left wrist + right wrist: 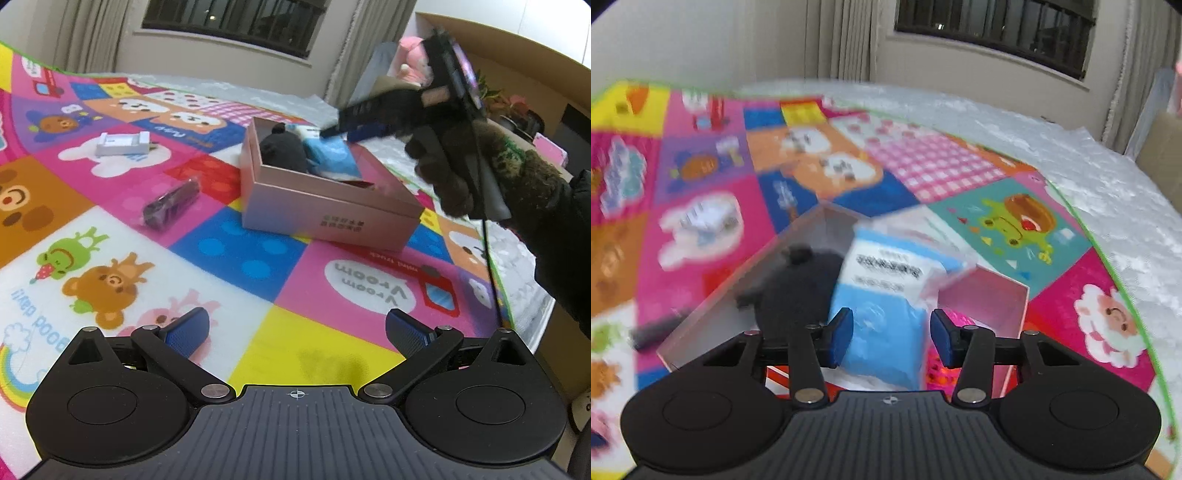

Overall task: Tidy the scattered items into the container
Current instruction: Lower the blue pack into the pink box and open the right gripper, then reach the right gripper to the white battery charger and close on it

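1. Nearest, left gripper above the play mat, fingers spread wide, nothing between them.
2. Right gripper above the pink box, fingers apart, not pinching anything; blue packet seen between and beyond them.
3. A bit further on the mat, left of the box: dark wrapped item, lying flat, well apart from the box.
4. Inside the box: black pouch beside the blue packet, touching.
5. Furthest, white charger on the mat, apart from the box.
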The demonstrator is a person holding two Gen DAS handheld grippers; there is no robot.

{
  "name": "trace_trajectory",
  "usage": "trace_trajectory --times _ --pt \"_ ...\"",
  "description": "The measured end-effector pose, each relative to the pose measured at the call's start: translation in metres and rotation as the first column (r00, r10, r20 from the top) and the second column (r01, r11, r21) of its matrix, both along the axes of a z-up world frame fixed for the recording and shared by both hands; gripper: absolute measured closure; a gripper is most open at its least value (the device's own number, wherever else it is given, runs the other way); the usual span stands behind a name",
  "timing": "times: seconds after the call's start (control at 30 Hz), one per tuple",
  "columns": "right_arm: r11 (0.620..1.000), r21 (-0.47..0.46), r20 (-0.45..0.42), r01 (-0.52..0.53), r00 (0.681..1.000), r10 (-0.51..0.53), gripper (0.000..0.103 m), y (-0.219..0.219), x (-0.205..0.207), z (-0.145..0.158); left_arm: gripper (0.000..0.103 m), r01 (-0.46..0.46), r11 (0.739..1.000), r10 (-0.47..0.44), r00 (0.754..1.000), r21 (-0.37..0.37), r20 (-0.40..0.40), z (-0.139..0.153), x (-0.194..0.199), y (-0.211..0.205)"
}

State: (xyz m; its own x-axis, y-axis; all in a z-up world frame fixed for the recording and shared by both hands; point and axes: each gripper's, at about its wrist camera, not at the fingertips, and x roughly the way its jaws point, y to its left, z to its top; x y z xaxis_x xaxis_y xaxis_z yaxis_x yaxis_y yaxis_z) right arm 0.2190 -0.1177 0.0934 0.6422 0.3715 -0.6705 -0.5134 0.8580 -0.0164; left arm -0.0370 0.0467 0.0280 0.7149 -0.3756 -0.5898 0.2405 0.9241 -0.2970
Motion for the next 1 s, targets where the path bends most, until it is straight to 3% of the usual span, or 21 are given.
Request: trace_trajectory --times 0.1,0.2,0.3,0.5,0.63,0.7,0.8,0.87,0.93,1.0 --pt "0.994 0.109 0.04 0.029 0.999 -0.034 0.059 0.0 0.003 0.012 0.0 -0.038 0.999 0.038 0.999 0.034 -0.013 -0.003 0.003 -0.002" --pt "0.989 0.115 -0.013 0.091 0.996 -0.09 0.077 0.011 0.025 0.007 0.0 -0.06 0.996 0.061 0.998 0.068 -0.009 -0.004 0.004 -0.003" --pt "0.988 0.069 -0.094 0.136 0.987 -0.13 0.078 0.02 0.041 -0.012 0.0 -0.067 0.989 0.065 0.998 0.13 0.015 -0.008 0.002 -0.007" --pt "0.988 0.06 -0.058 0.14 0.989 -0.136 0.078 0.017 0.023 -0.007 0.0 -0.058 0.97 0.038 0.995 0.235 0.091 -0.026 -0.002 -0.021" --pt "0.993 0.003 0.078 0.12 0.99 -0.12 0.076 0.028 -0.006 0.017 0.0 -0.054 0.981 0.037 0.995 0.188 0.095 -0.027 -0.002 -0.013" --pt "0.998 -0.003 0.089 0.059 0.994 -0.058 0.074 0.041 -0.022 0.03 0.0 -0.055 0.987 0.039 0.994 0.153 0.101 -0.027 -0.003 -0.008" --pt "0.997 0.014 0.043 -0.072 0.996 0.072 0.058 0.075 -0.042 0.044 0.0 -0.054 0.99 0.04 0.993 0.133 0.109 -0.028 -0.003 -0.006" --pt "0.987 0.023 0.0 -0.159 0.987 0.159 0.029 0.108 -0.049 0.049 0.0 -0.053 0.992 0.041 0.993 0.11 0.114 -0.028 -0.004 -0.003" --pt "0.976 0.018 -0.036 -0.218 0.975 0.218 0.018 0.14 -0.048 0.046 0.0 -0.05 0.997 0.043 0.992 0.061 0.12 -0.028 -0.006 0.004" --pt "0.964 -0.002 -0.071 -0.265 0.962 0.265 0.015 0.173 -0.042 0.038 0.0 -0.047 0.998 0.05 0.991 -0.029 0.125 -0.029 -0.008 0.017"
